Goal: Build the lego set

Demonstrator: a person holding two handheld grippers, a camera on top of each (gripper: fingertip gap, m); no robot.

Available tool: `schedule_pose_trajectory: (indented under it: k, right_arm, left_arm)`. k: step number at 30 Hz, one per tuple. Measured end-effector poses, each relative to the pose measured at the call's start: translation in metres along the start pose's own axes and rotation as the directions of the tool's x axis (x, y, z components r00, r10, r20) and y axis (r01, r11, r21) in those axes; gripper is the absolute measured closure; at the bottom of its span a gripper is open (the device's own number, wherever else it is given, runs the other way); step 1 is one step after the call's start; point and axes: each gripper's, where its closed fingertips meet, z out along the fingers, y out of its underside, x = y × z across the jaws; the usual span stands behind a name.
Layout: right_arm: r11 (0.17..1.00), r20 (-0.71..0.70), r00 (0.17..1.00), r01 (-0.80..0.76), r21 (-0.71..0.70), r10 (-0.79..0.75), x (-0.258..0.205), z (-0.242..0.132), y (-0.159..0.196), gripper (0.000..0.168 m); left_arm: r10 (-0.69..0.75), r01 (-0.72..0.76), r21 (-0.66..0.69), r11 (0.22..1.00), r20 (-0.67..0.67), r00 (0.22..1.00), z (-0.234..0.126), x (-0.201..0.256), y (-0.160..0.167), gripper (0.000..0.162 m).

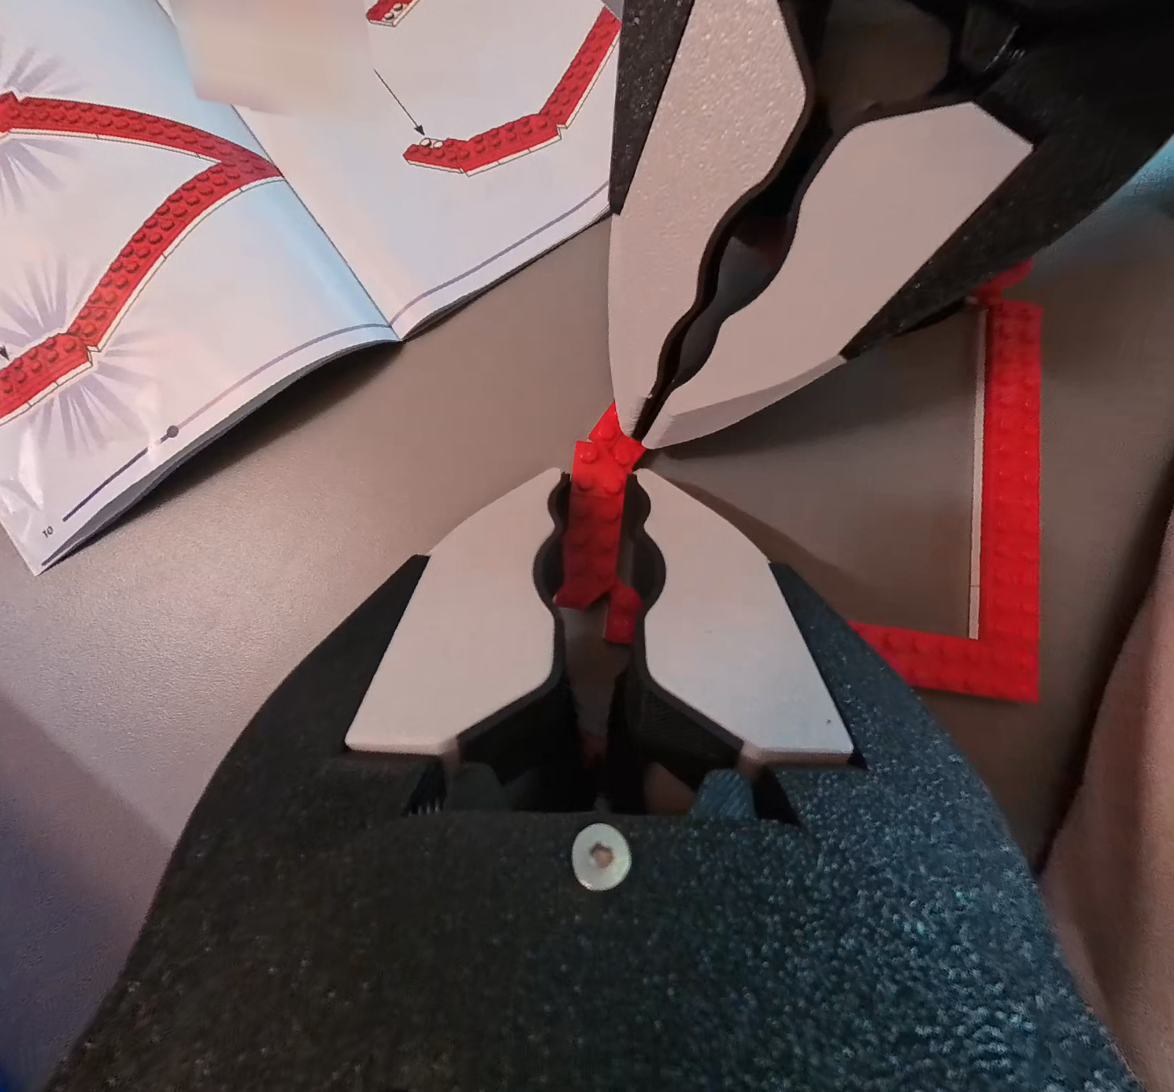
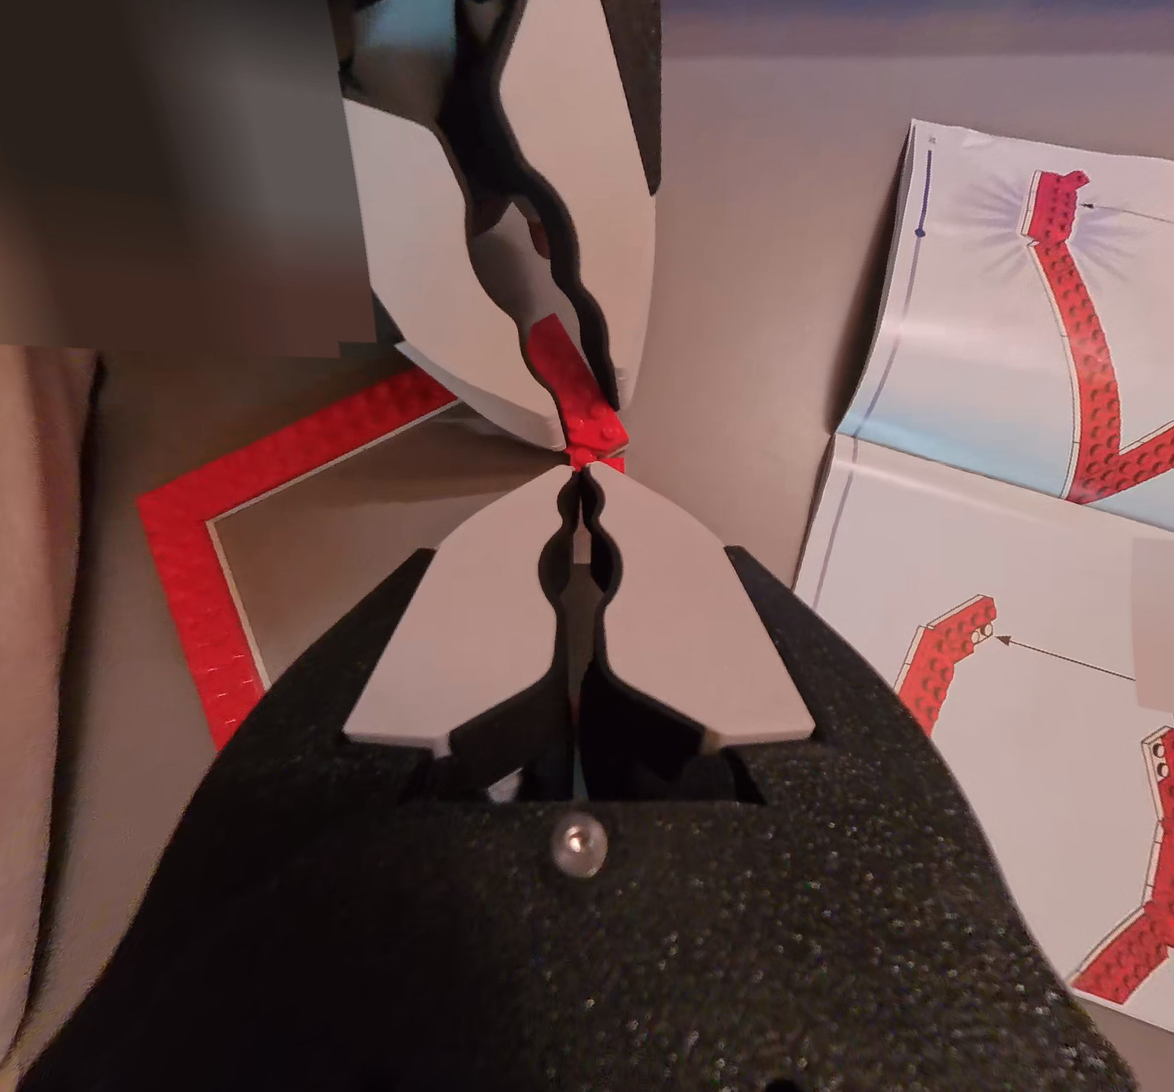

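Grey-brown table [image 1: 317, 648] fills the background, with an open instruction booklet [image 1: 286, 223] lying flat beyond the meeting point of two hand-held tools. Above the table, the left tool [image 1: 597, 474] is closed on a short strip of red bricks [image 1: 594, 537], which runs lengthwise between its pads and sticks out past the tips. Meeting it nose to nose, the right tool [image 2: 581, 471] is closed to a narrow slit, its tips pinching a small red piece [image 2: 594, 459] at the strip's free end; how much of that piece it holds cannot be told. A large red frame [image 1: 1010, 490] of flat plates, angled at one corner, lies on the table on the far side of the tools from the booklet, well apart from the strip.

Judging by the pictures, the step in hand is joining the small piece to the strip's end. Such plastic parts are light, stiff and smooth, so they can twist or pop out of a pinch. The strip looks best gripped by its long side walls close to the joint, leaving the studs free, with pressure applied squarely so that the thin strip does not bend apart at its seams.
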Motion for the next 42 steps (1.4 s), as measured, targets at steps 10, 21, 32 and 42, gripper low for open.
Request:
schedule_pose_trajectory:
  k: [10,21,32,42]
  right_arm:
    - [0.996,-0.057,0.998,-0.023,-0.082,0.018,0.0,0.0,0.001,0.168]
    - [0.992,-0.036,0.995,-0.097,-0.074,0.095,0.006,-0.015,0.016,0.131]
    - [0.995,-0.008,0.998,0.062,-0.084,-0.063,0.003,-0.005,0.018,0.152]
    - [0.995,0.007,1.0,0.015,-0.102,-0.014,0.003,-0.003,0.017,0.153]
  left_arm:
    - [0.02,-0.021,0.02,1.0,0.023,1.0,0.0,0.001,0.001,0.146]
    - [0.027,-0.027,0.027,0.999,-0.003,1.0,0.001,0.003,-0.001,0.145]
    - [0.038,-0.038,0.012,0.999,0.003,0.999,0.0,0.004,0.0,0.146]
    - [0.046,-0.045,-0.01,0.999,0.038,0.998,-0.001,0.004,0.001,0.146]
